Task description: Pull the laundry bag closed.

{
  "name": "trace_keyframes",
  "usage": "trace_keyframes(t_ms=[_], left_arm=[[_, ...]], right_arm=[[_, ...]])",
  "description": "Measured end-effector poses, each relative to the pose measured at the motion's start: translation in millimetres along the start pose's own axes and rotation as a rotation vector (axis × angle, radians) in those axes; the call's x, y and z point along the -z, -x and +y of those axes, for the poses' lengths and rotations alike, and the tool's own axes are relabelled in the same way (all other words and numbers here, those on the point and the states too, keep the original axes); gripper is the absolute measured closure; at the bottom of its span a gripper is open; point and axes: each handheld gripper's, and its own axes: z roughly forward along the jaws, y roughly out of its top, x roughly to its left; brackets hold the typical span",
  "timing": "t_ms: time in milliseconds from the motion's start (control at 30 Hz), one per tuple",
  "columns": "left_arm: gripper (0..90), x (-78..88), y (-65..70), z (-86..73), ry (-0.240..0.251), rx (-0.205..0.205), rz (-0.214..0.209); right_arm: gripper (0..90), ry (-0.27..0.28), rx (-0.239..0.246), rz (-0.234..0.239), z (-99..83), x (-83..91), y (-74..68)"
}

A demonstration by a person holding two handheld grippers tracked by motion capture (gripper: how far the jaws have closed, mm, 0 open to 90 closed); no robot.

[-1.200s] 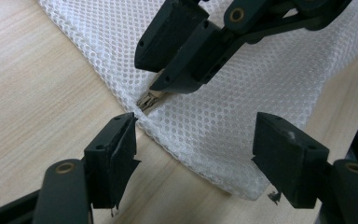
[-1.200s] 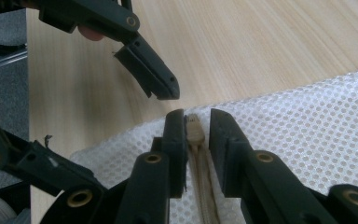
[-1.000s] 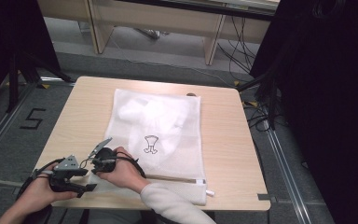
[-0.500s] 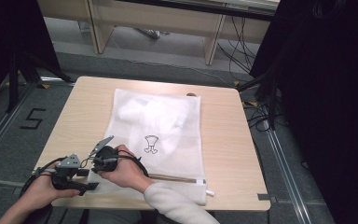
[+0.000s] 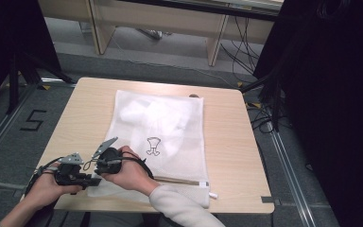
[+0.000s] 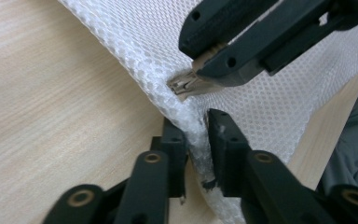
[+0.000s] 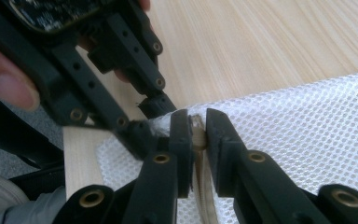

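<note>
Mesh laundry bag (image 5: 160, 137), long axis running away from both grippers: left gripper (image 6: 196, 140) has just closed on its corner mesh, right gripper (image 7: 198, 135) clamps its zipper pull (image 6: 186, 86).

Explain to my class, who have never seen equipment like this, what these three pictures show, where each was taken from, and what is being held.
There is no robot here: a person sits at a wooden table and holds a hand-held two-jaw tool in each hand. One camera looks down from above. The other two ride on the tools, looking along their black jaws.

On the table lies a white mesh laundry bag with something white inside and a zipper along its near edge.

The left tool has just been closing and now pinches the bag's corner, as its own view shows. The right tool is shut on the beige zipper pull at that same corner. It looks as though the bag is about to be unzipped.
</note>
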Motion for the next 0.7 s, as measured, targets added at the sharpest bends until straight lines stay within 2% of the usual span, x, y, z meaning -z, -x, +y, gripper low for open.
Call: trace_keyframes(t_ms=[33, 67, 133, 333, 500, 700], left_arm=[[80.2, 0.0, 0.0, 0.0, 0.000, 0.000, 0.000], [82.4, 1.2, 0.3, 0.5, -0.001, 0.016, -0.012], [84.2, 2.0, -0.2, 0.9, -0.004, 0.020, -0.017], [85.5, 4.7, 1.8, 2.2, 0.012, 0.064, -0.026], [85.6, 6.8, 1.1, 1.6, 0.017, 0.070, -0.030], [85.6, 7.1, 1.1, 1.5, 0.016, 0.065, -0.027]], right_arm=[[82.1, -0.002, -0.003, -0.002, -0.4, 0.6, -0.2], [82.1, 0.005, 0.023, 0.001, -0.5, 0.4, 1.3], [82.1, -0.019, 0.005, 0.000, -2.1, 3.2, 0.3], [82.4, -0.043, 0.005, 0.005, -10.6, 5.1, 1.1], [82.5, -0.077, 0.008, 0.001, -16.3, 5.6, 1.7], [82.5, -0.077, 0.016, 0.006, -19.3, 5.7, 3.5]])
